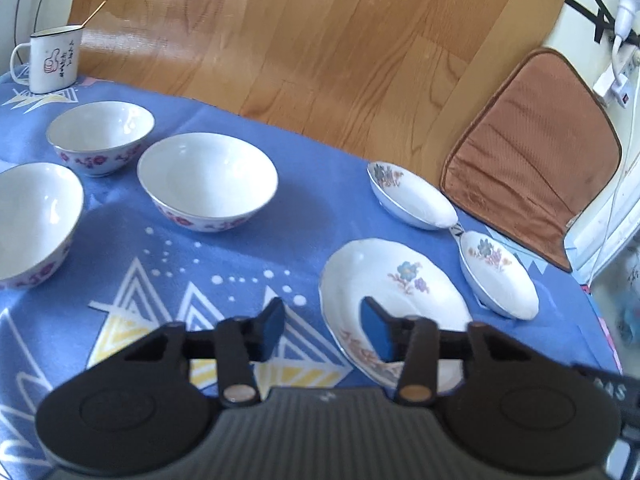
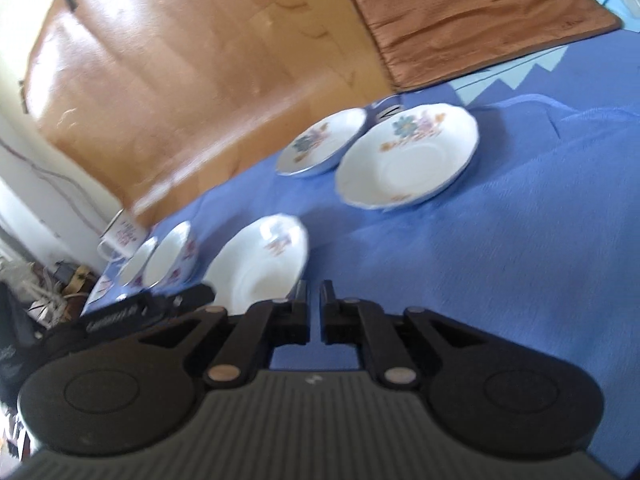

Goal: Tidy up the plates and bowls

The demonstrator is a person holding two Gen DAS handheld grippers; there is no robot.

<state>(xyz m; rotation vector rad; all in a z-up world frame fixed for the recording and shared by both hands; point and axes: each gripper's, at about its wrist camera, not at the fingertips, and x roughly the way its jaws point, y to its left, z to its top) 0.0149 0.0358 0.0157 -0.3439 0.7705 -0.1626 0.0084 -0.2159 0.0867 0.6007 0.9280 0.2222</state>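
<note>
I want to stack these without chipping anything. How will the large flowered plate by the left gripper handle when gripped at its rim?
The large plate looks glazed, so its rim is probably slippery between the left gripper's pads. It is likely rigid and chip-prone. Its shallow, wide shape may tilt when lifted from one edge.

Open blue cloth [image 1: 304, 208] forms a lane between three bowls, far left [image 1: 207, 180], and three plates, right [image 1: 394, 300]. Mug [image 1: 50, 60] blocks the far-left corner. Brown cushion [image 1: 532, 164] borders the far right.
</note>
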